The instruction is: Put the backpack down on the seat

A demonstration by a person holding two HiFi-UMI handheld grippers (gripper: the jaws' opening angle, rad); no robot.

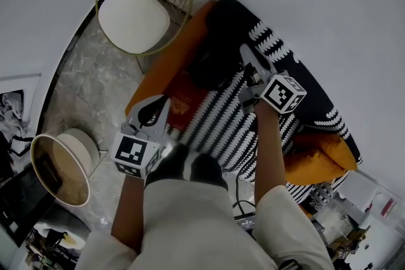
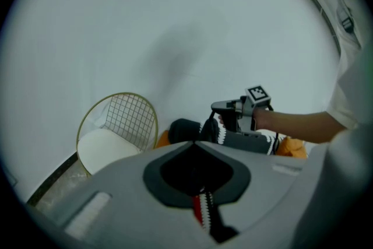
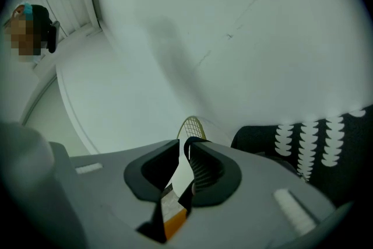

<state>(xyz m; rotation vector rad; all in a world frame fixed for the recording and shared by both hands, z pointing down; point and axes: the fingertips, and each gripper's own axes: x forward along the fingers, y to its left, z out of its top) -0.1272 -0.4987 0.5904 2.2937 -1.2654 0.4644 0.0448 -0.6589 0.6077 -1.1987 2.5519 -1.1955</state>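
The right gripper (image 1: 245, 52) stands narrowly parted. A slim gap shows between its pads, and a thin dark loop (image 3: 187, 141) sits at their tips, seemingly no longer pinched. The left gripper (image 2: 195, 143) has its jaws together. Red and striped cloth shows through the slit at their base, but I cannot tell whether any of it is caught.

The backpack (image 1: 205, 66), dark with a red panel and black-and-white stripes, already lies flat on the seat (image 1: 161, 63). The right gripper hangs over its top end, towards the seat's far side. The left gripper hovers at the seat's near-left edge, beside the red panel. A chair (image 1: 136, 19) stands just past the seat's far-left end.

The step in hand looks like the release. To do it well, the right jaws should open wider so the loop drops clear, then lift straight up rather than sideways, or the loop may snag and drag the backpack along the seat. The left gripper would do best to stay low beside the seat's edge until the backpack has settled.
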